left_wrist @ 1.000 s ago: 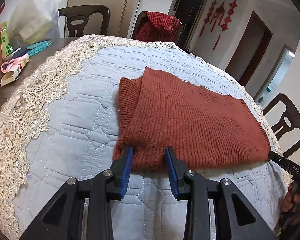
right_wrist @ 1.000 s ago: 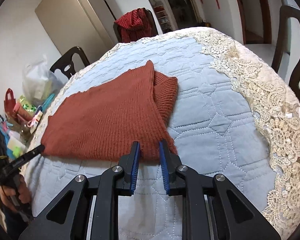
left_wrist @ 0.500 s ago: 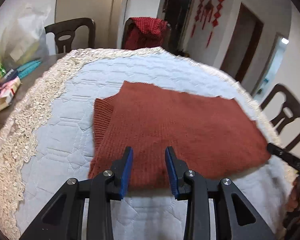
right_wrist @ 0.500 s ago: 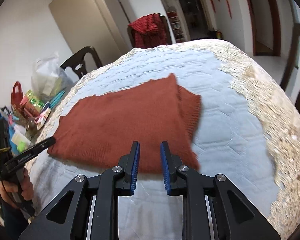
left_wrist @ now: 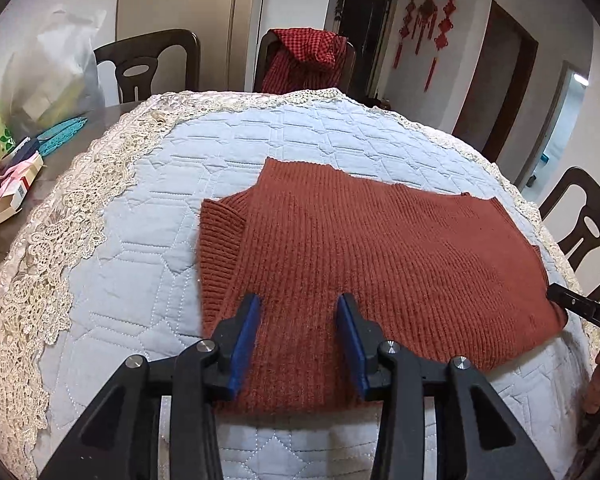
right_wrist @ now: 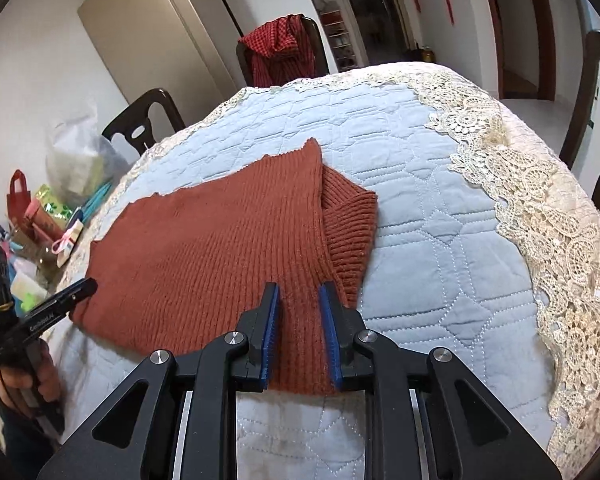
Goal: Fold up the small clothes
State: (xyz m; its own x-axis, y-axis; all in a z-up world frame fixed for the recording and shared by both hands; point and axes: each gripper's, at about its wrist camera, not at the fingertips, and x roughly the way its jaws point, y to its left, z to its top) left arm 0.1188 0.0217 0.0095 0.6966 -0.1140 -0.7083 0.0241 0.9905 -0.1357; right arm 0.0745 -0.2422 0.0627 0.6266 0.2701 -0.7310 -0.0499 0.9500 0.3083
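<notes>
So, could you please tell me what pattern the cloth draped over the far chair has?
Red-and-dark check, clearest in the left wrist view: cloth.

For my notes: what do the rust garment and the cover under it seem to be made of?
Rust garment: likely wool or acrylic rib knit, matte; raised ribs show. Table cover: pale blue quilted fabric, probably cotton, with stitched lines and a cream lace border.

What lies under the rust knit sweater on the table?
The rust sweater lies on a pale blue quilted cover; a ribbed layer of its own pokes out beneath. Anything else under it is covered.
</notes>
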